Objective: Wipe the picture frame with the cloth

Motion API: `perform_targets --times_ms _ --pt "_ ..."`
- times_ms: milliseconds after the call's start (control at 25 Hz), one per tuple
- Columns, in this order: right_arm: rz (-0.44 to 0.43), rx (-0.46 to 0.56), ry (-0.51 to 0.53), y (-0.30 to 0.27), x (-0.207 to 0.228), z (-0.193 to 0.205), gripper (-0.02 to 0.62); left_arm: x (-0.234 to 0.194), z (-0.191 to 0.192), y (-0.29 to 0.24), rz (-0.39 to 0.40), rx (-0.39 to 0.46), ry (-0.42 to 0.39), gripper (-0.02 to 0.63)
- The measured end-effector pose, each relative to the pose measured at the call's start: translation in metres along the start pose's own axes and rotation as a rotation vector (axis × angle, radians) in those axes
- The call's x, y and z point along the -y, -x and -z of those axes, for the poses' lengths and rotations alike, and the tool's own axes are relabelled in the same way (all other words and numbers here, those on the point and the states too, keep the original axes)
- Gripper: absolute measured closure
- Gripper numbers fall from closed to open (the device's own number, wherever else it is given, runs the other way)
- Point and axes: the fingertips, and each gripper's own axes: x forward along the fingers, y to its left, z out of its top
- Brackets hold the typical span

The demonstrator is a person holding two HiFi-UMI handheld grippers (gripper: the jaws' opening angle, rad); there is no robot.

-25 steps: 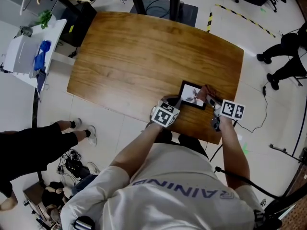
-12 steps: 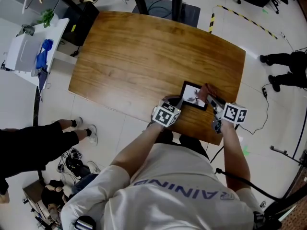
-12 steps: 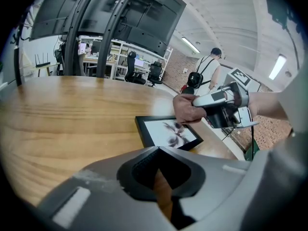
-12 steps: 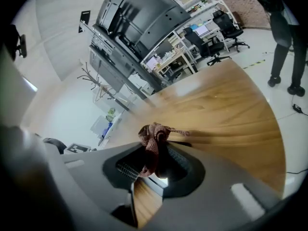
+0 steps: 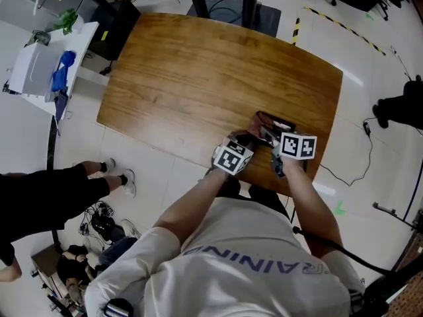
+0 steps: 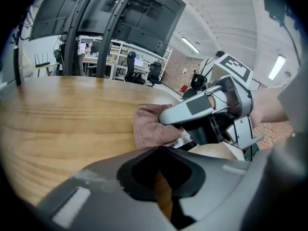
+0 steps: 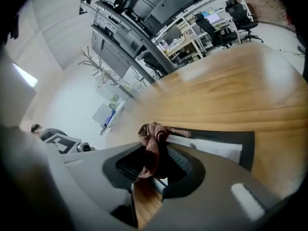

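Our right gripper (image 7: 154,154) has its jaws clamped on the cloth (image 7: 150,139), a reddish-brown bunch that sticks out just past the tips. It is down over the picture frame (image 7: 246,150). The frame lies flat on the table (image 5: 198,71), in its near right part and close to the near edge. In the head view both grippers largely cover it.

Our left gripper (image 6: 159,152) sits just beside the frame on its near left side, with its jaws drawn together. We see nothing gripped between them, and we cannot tell whether the tips touch the frame's edge.

We judge that the wipe itself is the step in hand. Only a small tuft of cloth shows beyond the jaws, so we would tilt the right gripper until the fabric meets the glass and the hard tips do not. We would press lightly and make long overlapping strokes across the white face, then run along the black border and into the corners. A flat frame on smooth wood will likely slide, so we would brace it with the left gripper and stroke away from the near edge so that it cannot be dragged off.

We see no container on the table. Beyond its far left corner a white stand (image 5: 33,71) carries a blue item (image 5: 60,71); we cannot tell whether anything there is a bin or a tray
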Motion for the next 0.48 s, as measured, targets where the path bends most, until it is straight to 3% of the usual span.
perform_targets --times_ms 480 --pt "0.076 0.008 -0.064 0.039 0.038 0.016 0.485 -0.003 0.002 0.001 -0.017 0.012 0.008 0.601"
